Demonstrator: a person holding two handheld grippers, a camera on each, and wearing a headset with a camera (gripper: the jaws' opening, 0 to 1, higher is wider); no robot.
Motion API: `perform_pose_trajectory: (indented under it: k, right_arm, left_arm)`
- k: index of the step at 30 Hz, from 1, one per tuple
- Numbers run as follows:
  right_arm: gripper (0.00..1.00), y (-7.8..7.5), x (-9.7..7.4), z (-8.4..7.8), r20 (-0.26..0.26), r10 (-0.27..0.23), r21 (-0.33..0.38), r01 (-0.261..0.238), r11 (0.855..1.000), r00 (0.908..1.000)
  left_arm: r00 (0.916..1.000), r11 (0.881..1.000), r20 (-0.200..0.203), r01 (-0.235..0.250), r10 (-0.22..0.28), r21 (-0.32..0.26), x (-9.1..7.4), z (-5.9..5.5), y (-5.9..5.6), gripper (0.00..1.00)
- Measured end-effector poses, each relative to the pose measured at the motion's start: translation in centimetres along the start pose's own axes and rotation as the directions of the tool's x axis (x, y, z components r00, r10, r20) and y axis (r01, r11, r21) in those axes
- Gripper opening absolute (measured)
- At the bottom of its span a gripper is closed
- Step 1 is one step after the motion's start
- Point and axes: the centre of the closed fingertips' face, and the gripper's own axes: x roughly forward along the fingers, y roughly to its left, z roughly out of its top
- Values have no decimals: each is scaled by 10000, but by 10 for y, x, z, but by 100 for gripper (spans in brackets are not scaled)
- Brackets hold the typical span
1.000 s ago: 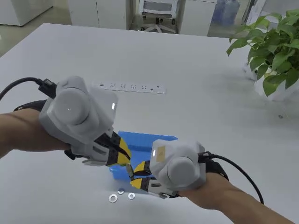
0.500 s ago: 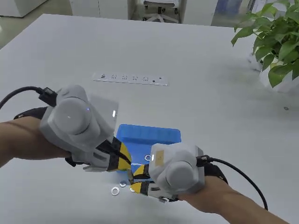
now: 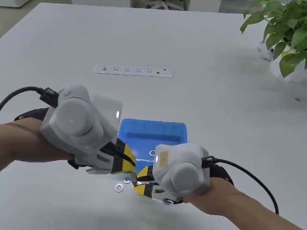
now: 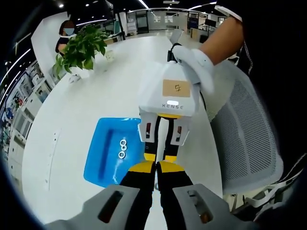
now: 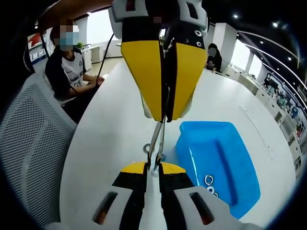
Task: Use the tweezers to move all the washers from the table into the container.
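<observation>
The tweezers (image 5: 157, 139) are clamped in the left gripper (image 3: 125, 162), and their thin end is pinched by the right gripper (image 3: 140, 183). In the head view, loose washers (image 3: 119, 188) are seen on the table (image 3: 216, 96), just beside the right gripper at 8 o'clock. The blue container (image 3: 163, 130) is at 12 o'clock. "KENSE" can be read on a label (image 4: 171, 105).

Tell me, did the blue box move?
No. The blue container sits just as far from the power strip as before; only the camera tilted.
</observation>
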Motion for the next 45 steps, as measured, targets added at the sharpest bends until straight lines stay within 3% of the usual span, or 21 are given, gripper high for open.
perform_pose_trajectory:
  k: [7, 27, 45]
  right_arm:
    - [11, 0, 1, -6, -71, -23, 68, 24, 10000, 10000]
    - [11, -1, 2, -6, -17, 28, 150, -27, 9999, 10000]
    - [9, 0, 2, -7, -124, 174, 173, -172, 9997, 9998]
  left_arm:
    - [9998, 10000, -186, 30, -29, 31, 5, -5, 1, 6]
    - [9998, 9998, -83, 185, -185, -29, 8, -2, -4, 6]
    - [9998, 9998, -50, 194, -194, 19, 10, -1, -2, 6]
